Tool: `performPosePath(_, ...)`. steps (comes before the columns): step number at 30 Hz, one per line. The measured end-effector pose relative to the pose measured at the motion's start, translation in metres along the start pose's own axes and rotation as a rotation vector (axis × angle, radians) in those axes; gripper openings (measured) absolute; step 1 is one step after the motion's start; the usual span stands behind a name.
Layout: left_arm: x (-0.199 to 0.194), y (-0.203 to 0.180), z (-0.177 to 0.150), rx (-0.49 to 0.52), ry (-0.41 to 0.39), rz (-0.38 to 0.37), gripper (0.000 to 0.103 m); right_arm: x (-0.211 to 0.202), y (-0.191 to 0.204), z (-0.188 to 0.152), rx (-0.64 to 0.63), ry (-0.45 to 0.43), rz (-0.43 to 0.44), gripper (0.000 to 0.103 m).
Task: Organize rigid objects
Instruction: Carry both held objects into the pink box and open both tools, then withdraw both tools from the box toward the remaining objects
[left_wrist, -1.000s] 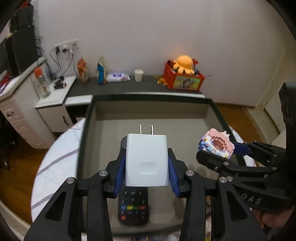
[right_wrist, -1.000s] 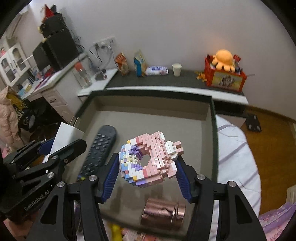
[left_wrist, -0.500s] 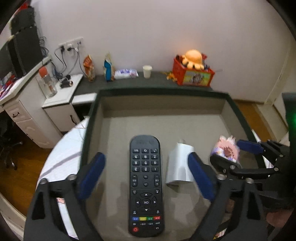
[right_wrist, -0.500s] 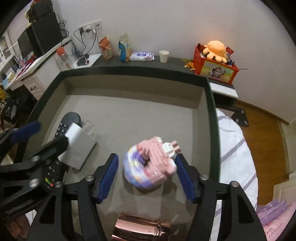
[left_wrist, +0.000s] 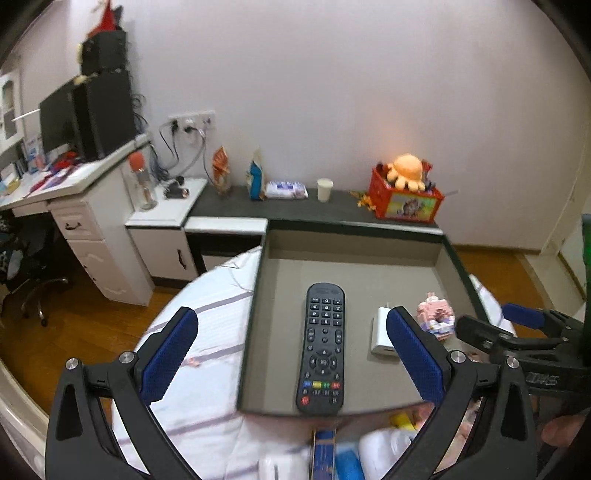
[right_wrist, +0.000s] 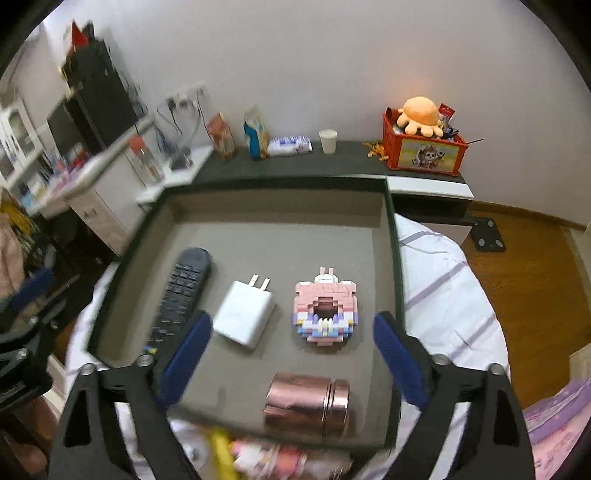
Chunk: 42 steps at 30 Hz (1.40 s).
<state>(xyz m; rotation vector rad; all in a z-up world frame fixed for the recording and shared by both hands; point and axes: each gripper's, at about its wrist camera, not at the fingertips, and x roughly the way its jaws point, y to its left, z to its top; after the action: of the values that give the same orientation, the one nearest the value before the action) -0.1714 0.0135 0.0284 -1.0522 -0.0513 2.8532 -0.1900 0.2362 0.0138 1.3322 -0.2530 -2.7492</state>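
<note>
Both grippers have let go since the earlier frames: the smooth white plastic wall charger (right_wrist: 244, 313), with two flat metal prongs, and the knobbly pink-and-pastel ring built of small toy bricks (right_wrist: 325, 312) have left the fingers and lie flat on the matte grey floor of the dark-rimmed shallow tray (right_wrist: 391, 236). The left gripper (left_wrist: 295, 354) has just been opening and its ribbed blue fingers (left_wrist: 415, 360) stand spread wide with nothing between them. The right gripper (right_wrist: 291, 365) has likewise just been opening, released, and nothing is clamped by its fingers (right_wrist: 397, 363).

Four things rest in the tray: one long black plastic remote control (left_wrist: 323, 347) with rubbery buttons at the left, one charger just beside it, one brick ring further right, and one shiny copper-coloured metal canister (right_wrist: 308, 402) lying on its side near the front wall. The tray sits on a white cloth with thin purple stripes (right_wrist: 443, 280). One orange plush octopus (right_wrist: 421, 114) tops one red crate (right_wrist: 424, 153) on the dark worktop (right_wrist: 295, 164) behind.
</note>
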Motion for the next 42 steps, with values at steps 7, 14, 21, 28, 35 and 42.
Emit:
performPosePath(7, -0.078, 0.002, -0.024, 0.006, -0.100, 0.048, 0.103, -0.081, 0.011, -0.036, 0.010, -0.126, 0.024, 0.103)
performPosePath(14, -0.139, -0.001, -0.058, 0.005, -0.150, 0.078, 0.103, -0.140, 0.024, -0.099, 0.004, -0.198, -0.039, 0.103)
performPosePath(21, -0.182, -0.005, -0.096, -0.007, -0.163, 0.084, 0.103, -0.177, 0.030, -0.149, -0.021, -0.246, -0.128, 0.103)
performPosePath(28, -0.195, -0.007, -0.126, -0.016, -0.125, 0.082, 0.103, -0.188, 0.037, -0.169, -0.049, -0.229, -0.110, 0.103)
performPosePath(35, -0.206, -0.004, -0.130, -0.024, -0.140, 0.091, 0.103, -0.197, 0.047, -0.174, -0.071, -0.249, -0.101, 0.103)
performPosePath(42, -0.207, -0.003, -0.130, -0.021, -0.140, 0.093, 0.103, -0.199, 0.050, -0.174, -0.074, -0.253, -0.101, 0.103)
